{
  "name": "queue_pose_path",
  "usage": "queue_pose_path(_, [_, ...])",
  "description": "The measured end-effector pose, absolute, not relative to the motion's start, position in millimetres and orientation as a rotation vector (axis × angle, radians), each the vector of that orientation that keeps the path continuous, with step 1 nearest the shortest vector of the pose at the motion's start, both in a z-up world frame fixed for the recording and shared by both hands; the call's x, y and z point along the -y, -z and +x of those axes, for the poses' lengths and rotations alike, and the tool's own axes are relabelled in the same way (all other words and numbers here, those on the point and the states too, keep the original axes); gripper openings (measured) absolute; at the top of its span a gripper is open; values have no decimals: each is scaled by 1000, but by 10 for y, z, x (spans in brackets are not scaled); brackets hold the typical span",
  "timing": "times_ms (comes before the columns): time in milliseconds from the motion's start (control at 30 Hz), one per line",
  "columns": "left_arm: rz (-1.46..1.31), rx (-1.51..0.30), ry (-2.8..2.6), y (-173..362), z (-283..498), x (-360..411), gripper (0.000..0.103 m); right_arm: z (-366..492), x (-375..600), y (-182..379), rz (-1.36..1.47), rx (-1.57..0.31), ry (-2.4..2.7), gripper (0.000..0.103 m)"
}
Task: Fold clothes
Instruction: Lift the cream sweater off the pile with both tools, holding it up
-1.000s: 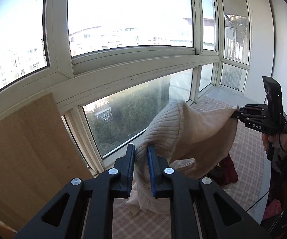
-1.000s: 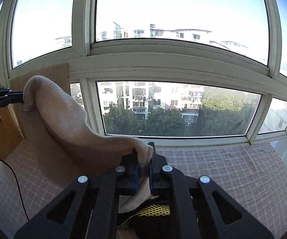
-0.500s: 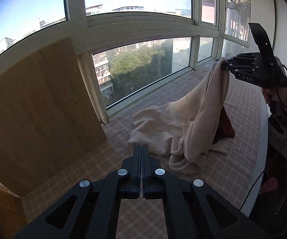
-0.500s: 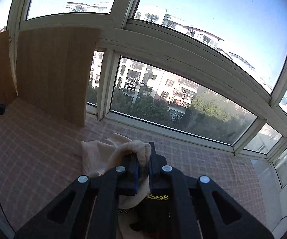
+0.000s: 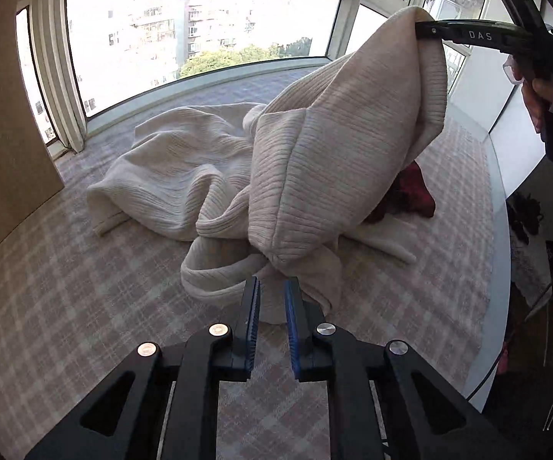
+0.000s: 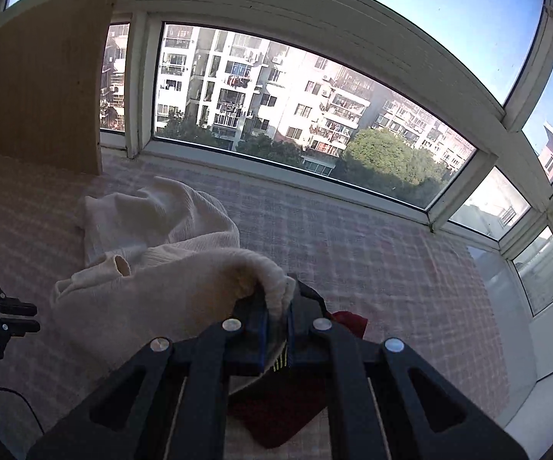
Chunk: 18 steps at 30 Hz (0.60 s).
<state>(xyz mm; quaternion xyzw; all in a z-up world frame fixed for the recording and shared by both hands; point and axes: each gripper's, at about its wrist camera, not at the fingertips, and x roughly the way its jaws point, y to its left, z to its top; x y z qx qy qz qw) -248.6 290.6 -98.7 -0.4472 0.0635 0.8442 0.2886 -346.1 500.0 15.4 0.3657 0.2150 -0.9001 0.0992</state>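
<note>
- From the left wrist view, we see our left hand-held gripper (image 5: 271,306) low over the pale checked cloth-covered surface (image 5: 65,287) by the window; its jaws have just been opening and now stand a little apart, with a low fold of the cream ribbed knit sweater (image 5: 314,161) between the blue pads (we cannot tell whether the pads touch it, and they do not look pressed on it).
- Most of the cream ribbed knit sweater lies crumpled on the checked surface, while one part rises like a tent up to the right.
- At that peak, our right hand-held gripper (image 5: 424,30) pinches the fabric; a hand (image 5: 544,88) holds it at the far right.
- A dark red garment (image 5: 410,191) peeks out from under the raised fold.
- A light wooden board (image 5: 4,122) stands at the left edge.
- From the right wrist view, we see the right hand-held gripper (image 6: 276,318) closed on a bunched edge of the sweater (image 6: 153,287), which drapes down to the left onto the checked surface (image 6: 372,260).
- The dark red garment (image 6: 276,414) lies beneath the jaws.
- The left hand-held gripper (image 6: 19,318) shows at the left edge, just beside the sweater.
- The wooden board (image 6: 46,76) leans by the window.
</note>
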Motion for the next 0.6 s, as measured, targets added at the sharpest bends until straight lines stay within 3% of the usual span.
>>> queue_pose_path(100, [-1158,-204,-2279,891,-2560,-3020,43,-3499,-5024,-115,1084,-630,2645,7])
queue_pose_path(367, [-1260,-286,-2221,1074,-2842,-3261,45,-3567,-5054,-72,1068,-615,2607,7])
queue_pose_path(433, [-1301,-248,-2196,1146,-2907,-3276,33,-3585,-5069,-50,1070,-622,2602,7])
queue_pose_path(467, [-1327,-202,-2164,1178,-2943,-3273,5,-3595,-5078,-35,1072,-627,2600,7])
queue_pose_path(600, [-1304,-114,-2129,1127,-2952,-3193,6,-3619,-5127,29,1086,-638,2590,7])
